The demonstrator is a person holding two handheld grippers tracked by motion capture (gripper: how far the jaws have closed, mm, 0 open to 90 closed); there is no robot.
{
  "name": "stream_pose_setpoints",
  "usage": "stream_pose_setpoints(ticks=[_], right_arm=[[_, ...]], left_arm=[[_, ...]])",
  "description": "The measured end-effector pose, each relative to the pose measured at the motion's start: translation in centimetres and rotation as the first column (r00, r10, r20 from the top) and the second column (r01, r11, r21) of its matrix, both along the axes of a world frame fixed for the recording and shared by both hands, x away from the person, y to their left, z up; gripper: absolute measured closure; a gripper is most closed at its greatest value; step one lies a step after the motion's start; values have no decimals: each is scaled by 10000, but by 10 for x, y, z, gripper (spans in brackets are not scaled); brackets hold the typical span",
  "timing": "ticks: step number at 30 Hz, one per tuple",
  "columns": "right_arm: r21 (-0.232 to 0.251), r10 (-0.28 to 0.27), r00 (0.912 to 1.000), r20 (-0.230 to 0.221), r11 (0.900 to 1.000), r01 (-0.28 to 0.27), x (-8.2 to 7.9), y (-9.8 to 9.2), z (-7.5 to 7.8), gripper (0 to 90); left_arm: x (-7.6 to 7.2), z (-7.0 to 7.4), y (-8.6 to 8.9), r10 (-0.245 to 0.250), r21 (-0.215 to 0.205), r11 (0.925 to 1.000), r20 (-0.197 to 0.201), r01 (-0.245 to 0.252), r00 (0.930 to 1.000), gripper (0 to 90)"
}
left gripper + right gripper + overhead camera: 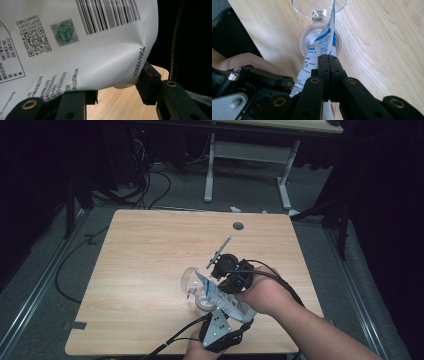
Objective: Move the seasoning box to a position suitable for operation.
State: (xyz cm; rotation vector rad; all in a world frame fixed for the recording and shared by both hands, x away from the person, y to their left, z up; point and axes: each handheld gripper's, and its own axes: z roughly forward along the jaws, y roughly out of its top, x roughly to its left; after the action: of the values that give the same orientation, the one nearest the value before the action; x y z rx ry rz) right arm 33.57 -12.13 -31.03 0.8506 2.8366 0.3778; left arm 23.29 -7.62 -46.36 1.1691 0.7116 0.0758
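A white and blue printed pouch [227, 301] is held tilted between both grippers near the table's front edge. My left gripper [226, 316] grips its lower, barcoded end [87, 50], with the jaws standing wide on either side and pressing it into creases. My right gripper [328, 62] is shut flat on the pouch's upper edge [324, 42]. The pouch's tip points down into the round mouth of a clear jar [308, 37] standing on the table. The jar's clear hinged lid [319, 10] is flipped open on the far side. In the high view the jar [201, 304] sits just left of the pouch.
The wooden table [150, 270] has a round cable hole [238, 226] near its far edge. The front edge lies right under the hands. A white-legged desk [250, 155] and floor cables [150, 185] lie beyond the table.
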Motion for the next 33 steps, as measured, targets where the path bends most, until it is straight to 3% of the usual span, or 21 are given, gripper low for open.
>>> stream_pose_setpoints(ticks=[33], right_arm=[[-5,-101,9998,-152,9999,101,-5,-6,-2,900]], left_arm=[[-2,-15,3,-180,400,9990,7,180,9998,567]])
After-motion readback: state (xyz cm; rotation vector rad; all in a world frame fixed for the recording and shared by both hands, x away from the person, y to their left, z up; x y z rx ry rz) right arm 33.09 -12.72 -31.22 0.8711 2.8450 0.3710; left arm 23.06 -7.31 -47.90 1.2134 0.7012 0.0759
